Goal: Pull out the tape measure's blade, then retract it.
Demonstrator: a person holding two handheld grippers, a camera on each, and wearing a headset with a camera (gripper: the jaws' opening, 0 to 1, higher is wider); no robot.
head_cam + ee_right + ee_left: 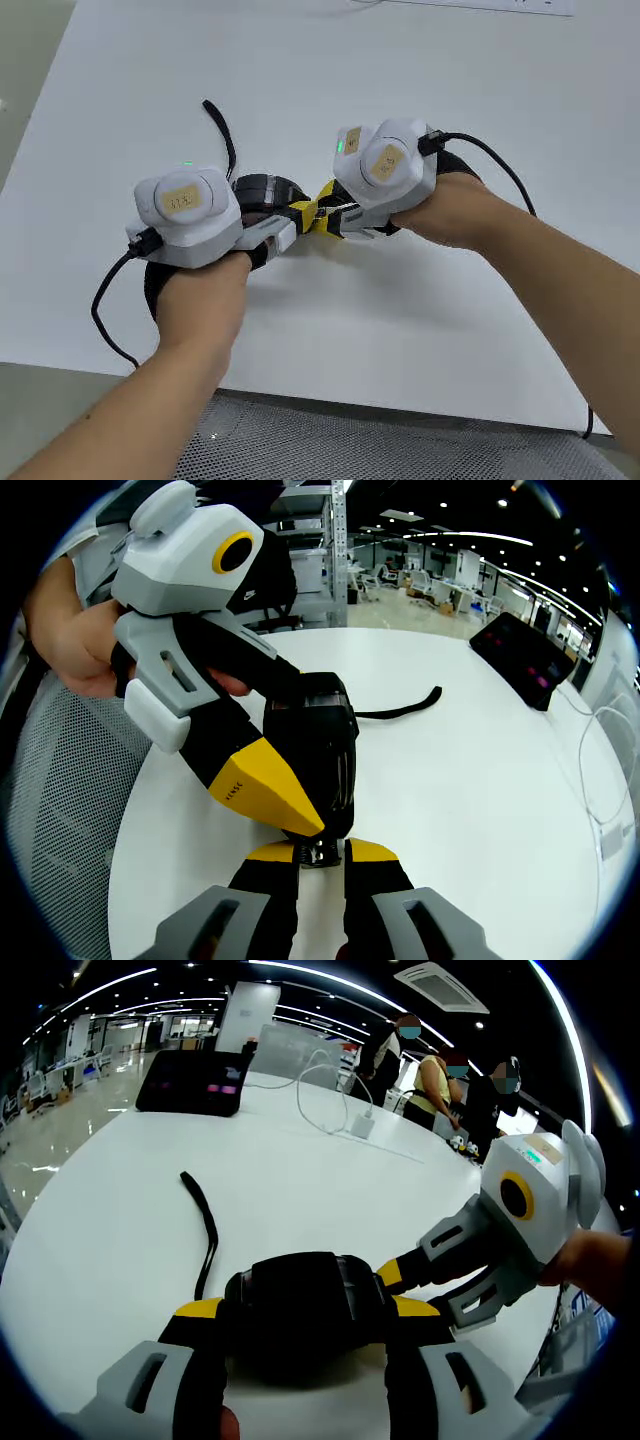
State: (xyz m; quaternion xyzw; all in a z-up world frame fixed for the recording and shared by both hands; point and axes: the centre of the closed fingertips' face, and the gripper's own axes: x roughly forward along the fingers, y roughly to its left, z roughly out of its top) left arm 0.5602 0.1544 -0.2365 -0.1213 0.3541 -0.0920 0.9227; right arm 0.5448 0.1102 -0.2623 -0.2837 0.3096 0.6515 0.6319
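The black tape measure (262, 192) lies on the white table (420, 320) between my two grippers, its black wrist strap (221, 128) trailing away behind it. My left gripper (298, 216) is shut on the case (300, 1300), one yellow-tipped finger on each side. My right gripper (327, 217) meets it nose to nose. In the right gripper view my right gripper (322, 853) is shut on the small metal blade hook (320, 854) at the case's mouth (318, 745). No length of blade shows between hook and case.
A black tablet-like device (190, 1084) and a white cable with a charger (352, 1120) lie at the table's far side, where people (440, 1078) stand. The table's near edge (300, 388) runs just below my arms, with a mesh chair seat (350, 445) under it.
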